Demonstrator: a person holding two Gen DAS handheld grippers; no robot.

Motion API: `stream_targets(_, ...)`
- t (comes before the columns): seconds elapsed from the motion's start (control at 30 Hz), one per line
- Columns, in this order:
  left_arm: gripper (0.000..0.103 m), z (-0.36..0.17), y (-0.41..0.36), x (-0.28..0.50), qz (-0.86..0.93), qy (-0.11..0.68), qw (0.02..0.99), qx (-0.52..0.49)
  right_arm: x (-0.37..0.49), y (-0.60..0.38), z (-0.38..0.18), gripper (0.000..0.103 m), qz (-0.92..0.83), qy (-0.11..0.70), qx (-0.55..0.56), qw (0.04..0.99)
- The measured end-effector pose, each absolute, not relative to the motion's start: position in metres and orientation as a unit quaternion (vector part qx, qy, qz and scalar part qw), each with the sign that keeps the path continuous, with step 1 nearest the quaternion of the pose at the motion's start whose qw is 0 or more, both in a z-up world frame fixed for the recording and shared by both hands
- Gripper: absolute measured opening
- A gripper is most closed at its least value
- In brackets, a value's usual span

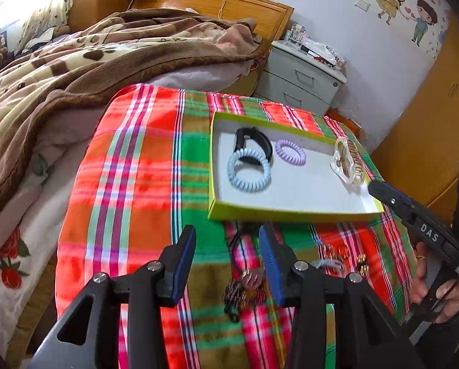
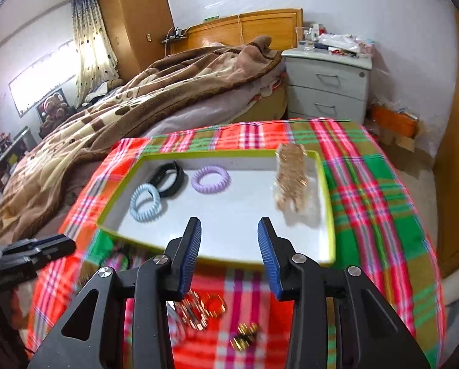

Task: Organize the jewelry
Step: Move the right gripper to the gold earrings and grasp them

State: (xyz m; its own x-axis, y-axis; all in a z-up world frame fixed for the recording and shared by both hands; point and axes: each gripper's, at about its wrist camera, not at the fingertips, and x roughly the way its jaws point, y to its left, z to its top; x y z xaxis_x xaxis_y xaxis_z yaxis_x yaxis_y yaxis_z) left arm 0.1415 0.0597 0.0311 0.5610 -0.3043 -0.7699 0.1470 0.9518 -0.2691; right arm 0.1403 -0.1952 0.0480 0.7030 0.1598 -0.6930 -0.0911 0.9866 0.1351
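A yellow-green tray point(image 1: 211, 166) with a white floor sits on the plaid cloth. In it lie a black band point(image 1: 254, 147), a light blue coil tie point(image 1: 249, 170), a purple coil tie point(image 1: 290, 152) and a clear bag of gold chain point(image 1: 349, 161). My left gripper point(image 1: 227, 233) stands open in front of the tray, nothing between its pads. Below it, loose pieces lie on the cloth: a dark cord necklace point(image 1: 247, 283) and gold bits point(image 1: 361, 263). My right gripper point(image 2: 229, 226) is open and empty over the tray's point(image 2: 327, 190) near edge, with gold pieces point(image 2: 204, 307) under it.
The plaid cloth point(image 1: 137, 184) covers a small table beside a bed with a brown blanket point(image 1: 75, 61). A grey nightstand point(image 2: 327, 83) stands behind, and a wooden wardrobe point(image 1: 429, 123) to the right. A hand point(image 1: 438, 292) holds the right gripper.
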Motion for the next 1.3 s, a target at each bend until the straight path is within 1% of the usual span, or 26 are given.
stream_targets(0.13,0.049,0.027,0.063,0.127,-0.130,0.447,0.882,-0.078,0.120,-0.203,0.042,0.040,0.064,0.381,0.046,0.921)
stream_targets(0.37,0.050,0.012,0.058,0.113,-0.140,0.458,0.876,-0.062,0.093,-0.229,0.021,0.040,0.029,0.396,0.068,0.915)
stream_targets(0.6,0.050,-0.002,0.056,0.108,-0.139,0.466,0.871,-0.072,0.081,-0.231,0.004,0.041,0.052,0.416,0.092,0.903)
stream_targets(0.87,0.050,-0.006,0.056,0.106,-0.138,0.471,0.868,-0.075,0.090,-0.203,-0.003,0.041,0.067,0.430,0.059,0.898)
stream_targets(1.2,0.050,-0.005,0.054,0.100,-0.139,0.470,0.868,-0.072,0.092,-0.197,-0.009,0.040,0.045,0.444,0.029,0.895)
stream_targets(1.23,0.050,-0.005,0.053,0.100,-0.140,0.470,0.869,-0.071,0.092,-0.196,-0.009,0.039,0.040,0.443,0.024,0.895)
stream_targets(1.3,0.050,-0.006,0.052,0.100,-0.140,0.473,0.867,-0.070,0.091,-0.195,-0.009,0.029,0.034,0.443,0.013,0.896)
